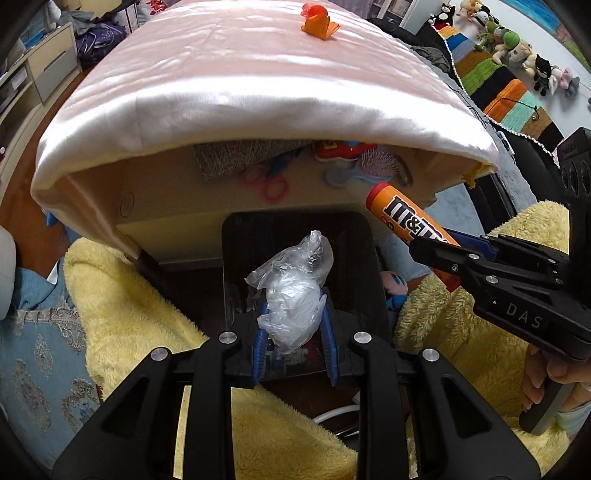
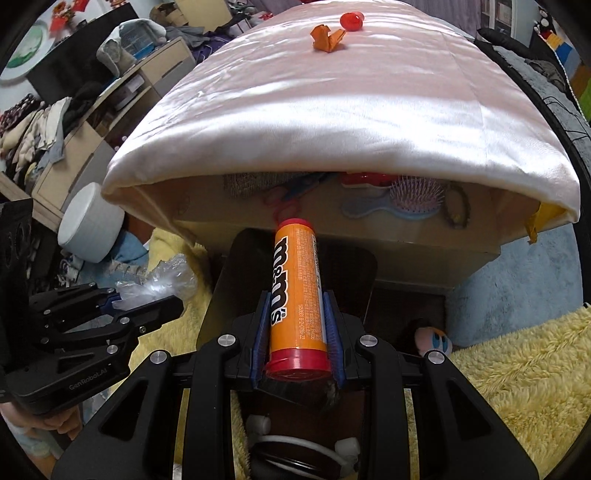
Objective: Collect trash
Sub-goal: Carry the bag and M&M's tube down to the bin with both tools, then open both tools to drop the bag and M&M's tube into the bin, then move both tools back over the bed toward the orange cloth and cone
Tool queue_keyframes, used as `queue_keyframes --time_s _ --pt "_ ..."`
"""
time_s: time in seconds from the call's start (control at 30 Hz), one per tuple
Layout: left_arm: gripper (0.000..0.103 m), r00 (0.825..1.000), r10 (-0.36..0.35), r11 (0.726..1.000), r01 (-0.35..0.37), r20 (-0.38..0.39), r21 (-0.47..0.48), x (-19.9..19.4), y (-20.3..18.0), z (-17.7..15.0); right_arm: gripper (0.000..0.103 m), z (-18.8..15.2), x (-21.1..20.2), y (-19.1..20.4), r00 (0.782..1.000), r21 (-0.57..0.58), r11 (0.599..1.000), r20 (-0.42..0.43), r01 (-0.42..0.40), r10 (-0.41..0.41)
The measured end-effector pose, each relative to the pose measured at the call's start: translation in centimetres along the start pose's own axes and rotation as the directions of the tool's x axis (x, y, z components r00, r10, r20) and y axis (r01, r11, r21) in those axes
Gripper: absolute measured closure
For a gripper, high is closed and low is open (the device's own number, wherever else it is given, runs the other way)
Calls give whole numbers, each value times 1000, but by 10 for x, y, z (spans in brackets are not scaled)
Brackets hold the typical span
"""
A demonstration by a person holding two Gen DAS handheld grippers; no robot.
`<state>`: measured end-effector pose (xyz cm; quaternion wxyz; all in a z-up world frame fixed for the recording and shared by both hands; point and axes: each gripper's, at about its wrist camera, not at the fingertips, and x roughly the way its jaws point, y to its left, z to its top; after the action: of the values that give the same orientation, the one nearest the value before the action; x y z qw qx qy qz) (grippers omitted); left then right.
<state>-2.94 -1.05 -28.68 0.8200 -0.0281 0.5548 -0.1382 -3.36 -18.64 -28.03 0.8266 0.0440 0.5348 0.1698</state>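
My left gripper [image 1: 293, 325] is shut on a crumpled clear plastic bag [image 1: 295, 291] and holds it over a black bin [image 1: 236, 243]. My right gripper [image 2: 297, 332] is shut on an orange M&M's tube [image 2: 297, 288] with red caps, held above the bin's far rim [image 2: 354, 258]. The tube also shows in the left wrist view [image 1: 406, 218], at the right of the bin. The left gripper with the bag shows at the left of the right wrist view [image 2: 147, 295]. An orange folded paper [image 2: 327, 37] and a red round piece [image 2: 351, 20] lie on the far tabletop.
A low table with a pink satin cloth [image 1: 258, 81] stands just behind the bin. Its shelf holds a hairbrush [image 2: 413, 199], pink scissors [image 1: 266, 184] and a red toy. Yellow fleece [image 1: 122, 295] lies around the bin. A white round container [image 2: 92, 225] stands at left.
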Motion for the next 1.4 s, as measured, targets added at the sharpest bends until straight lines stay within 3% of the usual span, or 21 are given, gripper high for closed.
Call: queue_keyframes --time_s 0.33,0.4,0.47,0.63,0.8,0.87,0.93,1.17,1.4 --pt "74 998 -6 1000 7 -61 6 24 -3 -6 73 4 13 2 999 15 1000 -36 10 -10" --pt "67 998 0 1000 0 -68 5 26 -2 -6 69 5 15 -4 999 31 999 -40 13 -12" --pt "59 997 18 1000 -17 -74 11 27 -1 -5 48 6 14 -6 999 47 999 -31 19 -17" --pt "33 996 61 998 -60 -65 12 24 3 -3 43 10 7 -15 999 72 997 1 34 -34" --pt "14 996 82 997 -82 -25 3 9 10 6 24 17 -7 -26 998 104 994 50 36 -41" --pt "11 996 89 996 -89 2 -2 0 12 12 11 22 -13 -31 997 118 993 71 31 -39" --pt "10 995 92 996 -92 23 -4 -8 13 20 8 29 -19 -36 995 131 991 92 24 -37" --pt "8 991 99 995 -100 92 11 -29 8 56 8 64 -37 -57 988 156 987 146 36 -59" --pt "8 985 121 992 -125 126 28 -35 -2 108 8 115 -50 -72 974 133 985 185 110 -134"
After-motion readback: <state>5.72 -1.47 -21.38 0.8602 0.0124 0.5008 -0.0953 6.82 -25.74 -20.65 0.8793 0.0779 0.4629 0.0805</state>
